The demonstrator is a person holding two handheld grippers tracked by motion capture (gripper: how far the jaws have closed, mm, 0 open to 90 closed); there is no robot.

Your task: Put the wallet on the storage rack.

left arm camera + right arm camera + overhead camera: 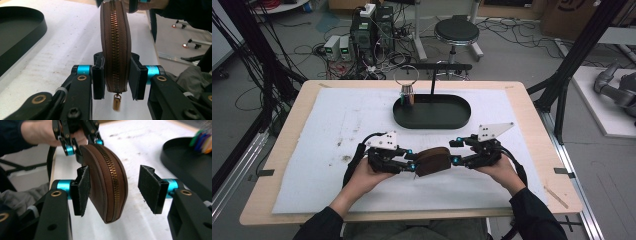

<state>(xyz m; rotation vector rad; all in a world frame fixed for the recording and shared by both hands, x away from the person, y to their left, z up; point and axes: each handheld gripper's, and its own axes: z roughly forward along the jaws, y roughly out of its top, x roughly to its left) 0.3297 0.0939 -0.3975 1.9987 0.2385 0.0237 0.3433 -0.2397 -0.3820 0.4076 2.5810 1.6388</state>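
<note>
Both my forearms come in low, and between my hands I hold a brown zip pouch [432, 161] just above the white mat [337, 125] that covers the surface [282, 145]. My left tool [116, 81] is pressed in on the pouch, one pad on each flat side, right at the end where the brass zip pull [116, 102] hangs down. My right tool [120, 191] is spread: its left pad [81, 190] touches one side of the pouch, while the other pad [150, 191] stands apart from it with a clear gap. So the pouch is carried by the left pinch alone, and the right is only leaning against it.

I judge the pouch to be light and soft-walled, leather or something like it, with a curved spine stiffened by the zipper [112, 182]. The sides look smooth, so a pinch across the flat faces should hold better than one on the rounded zip edge, where pads could slide off. It seems closed, and it gives little under the left pads, so it may be padded or filled. Nothing about it looks fragile.

Beyond my hands, a black oval tray [432, 117] lies on the mat, with a thin post [432, 82] rising from it and a small stand topped by a wire ring [406, 76] at its left end.
</note>
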